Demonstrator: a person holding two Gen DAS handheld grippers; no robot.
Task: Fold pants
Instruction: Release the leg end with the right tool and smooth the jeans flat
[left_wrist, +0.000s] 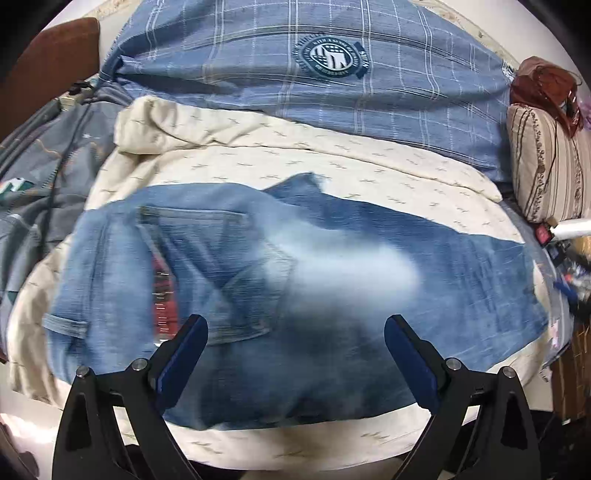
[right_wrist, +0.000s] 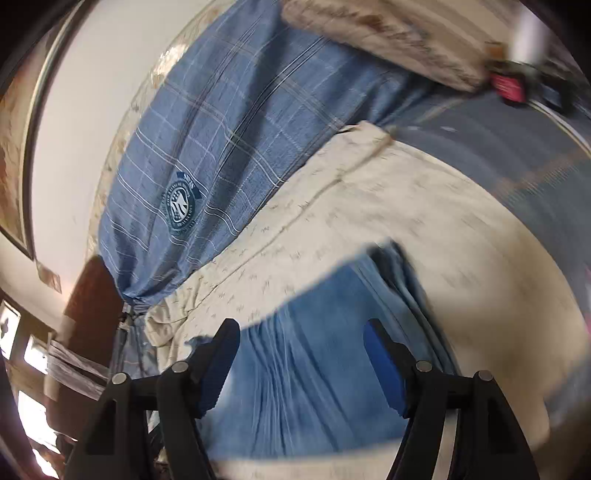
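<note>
On the bed, left wrist view: a pair of faded blue jeans (left_wrist: 288, 280) lies spread across a cream quilt (left_wrist: 258, 155), waistband end to the left, leg running off to the right. A back pocket (left_wrist: 192, 236) faces up near the left; a red label (left_wrist: 164, 295) sits just below it. The picture is motion-blurred over the middle of the denim. The left tool (left_wrist: 295, 332) hovers above the near part of the jeans, its blue-padded fingers (left_wrist: 184, 354) spread wide with nothing between them. Far side: a blue plaid pillow (left_wrist: 332, 74) bearing a round crest. Far right: a striped cushion (left_wrist: 546, 162). Left: grey patterned bedding (left_wrist: 48, 177).

On the same bed, right wrist view, tilted and blurred: a stretch of the jeans (right_wrist: 303, 369), folds running lengthwise, lies on the cream quilt (right_wrist: 424, 221). The right tool (right_wrist: 301, 354) stands over that denim, fingers (right_wrist: 218, 365) spread wide, empty. The plaid pillow (right_wrist: 221, 147) lies beyond, upper left. A white wall (right_wrist: 92, 110) is at far left.
</note>
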